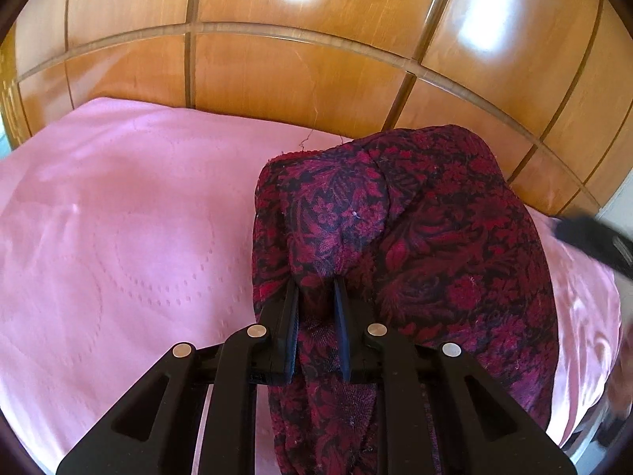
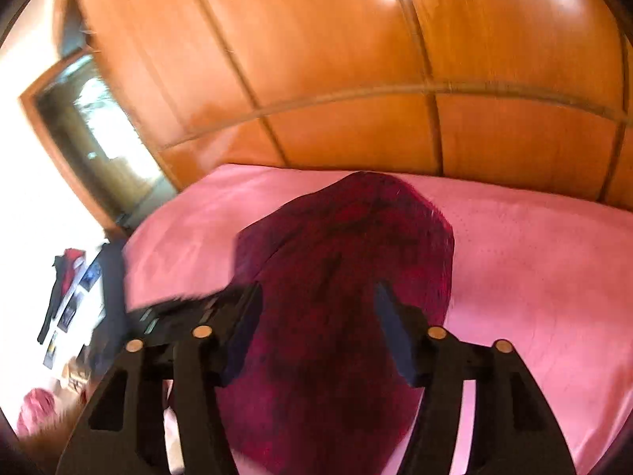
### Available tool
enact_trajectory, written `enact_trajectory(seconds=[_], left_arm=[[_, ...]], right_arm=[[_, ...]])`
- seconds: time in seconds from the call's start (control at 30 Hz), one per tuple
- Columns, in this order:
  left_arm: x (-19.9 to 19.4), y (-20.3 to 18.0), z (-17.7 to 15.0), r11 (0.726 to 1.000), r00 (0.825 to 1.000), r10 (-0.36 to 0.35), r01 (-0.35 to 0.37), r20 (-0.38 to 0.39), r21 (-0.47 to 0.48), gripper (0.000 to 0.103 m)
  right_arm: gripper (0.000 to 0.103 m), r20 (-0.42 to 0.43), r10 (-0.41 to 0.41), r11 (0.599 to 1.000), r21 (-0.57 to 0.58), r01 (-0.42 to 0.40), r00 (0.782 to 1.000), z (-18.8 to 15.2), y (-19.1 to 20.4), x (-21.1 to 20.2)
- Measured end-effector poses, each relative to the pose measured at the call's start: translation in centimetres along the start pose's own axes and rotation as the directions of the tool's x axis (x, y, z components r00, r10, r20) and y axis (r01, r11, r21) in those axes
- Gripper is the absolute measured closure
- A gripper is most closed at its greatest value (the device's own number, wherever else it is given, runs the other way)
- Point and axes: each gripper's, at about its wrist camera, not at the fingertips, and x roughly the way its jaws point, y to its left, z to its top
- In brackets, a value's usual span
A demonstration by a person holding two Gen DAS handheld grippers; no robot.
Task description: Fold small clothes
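Note:
A dark red and black floral garment lies bunched on the pink bedspread. My left gripper is shut on a fold of it near its close edge, and cloth hangs down between the fingers. In the right wrist view the same garment shows blurred. My right gripper hovers over its near part with jaws standing well apart, and the pads do not press the cloth. A dark blurred streak at the right edge of the left wrist view is my right gripper.
Glossy wooden panels rise behind the bed, also seen as panels in the right view. A doorway opens at the left. Dark clothes and papers lie beside the bed. Pink bedspread stretches to the right.

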Motion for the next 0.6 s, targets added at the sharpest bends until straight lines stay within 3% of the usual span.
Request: enact_trajectory(seconds=[0.1, 0.17, 0.3, 0.4, 0.5, 0.6], left_arm=[[0.3, 0.1, 0.0, 1.0, 1.0, 0.002, -0.003, 0.004, 0.003, 0.087], [0.8, -0.3, -0.2, 0.999, 0.999, 0.031, -0.032, 0.014, 0.028, 0.087], [1.3, -0.8, -0.6, 0.997, 0.997, 0.069, -0.07, 0.027, 0.037, 0.087], [0.5, -0.8, -0.7, 0.998, 0.998, 0.06, -0.06, 0.035, 0.014, 0.087], [-0.3, -1.5, -0.9, 0.994, 0.993, 0.101, -0.103, 0.059, 0.033, 0.087], [-1.5, -2.4, -1.5, 0.989, 0.988, 0.13, -0.135, 0.088, 0.051, 0.087]], right_arm=[[0.051, -0.076, -0.077, 0.997, 0.021, 0.078, 0.994, 2.9, -0.9, 5.0], [0.051, -0.146, -0.142, 0.99, 0.005, 0.144, 0.979, 3.5, -1.1, 8.1], [0.05, -0.181, -0.245, 0.969, -0.032, 0.244, 0.952, 2.6, -1.1, 12.2], [0.049, -0.152, -0.235, 0.972, -0.034, 0.233, 0.96, 2.5, -1.4, 11.5], [0.047, -0.105, -0.208, 0.978, -0.03, 0.206, 0.972, 1.2, -1.0, 9.3], [0.025, -0.042, -0.127, 0.992, -0.008, 0.126, 0.991, 1.0, -1.1, 6.9]])
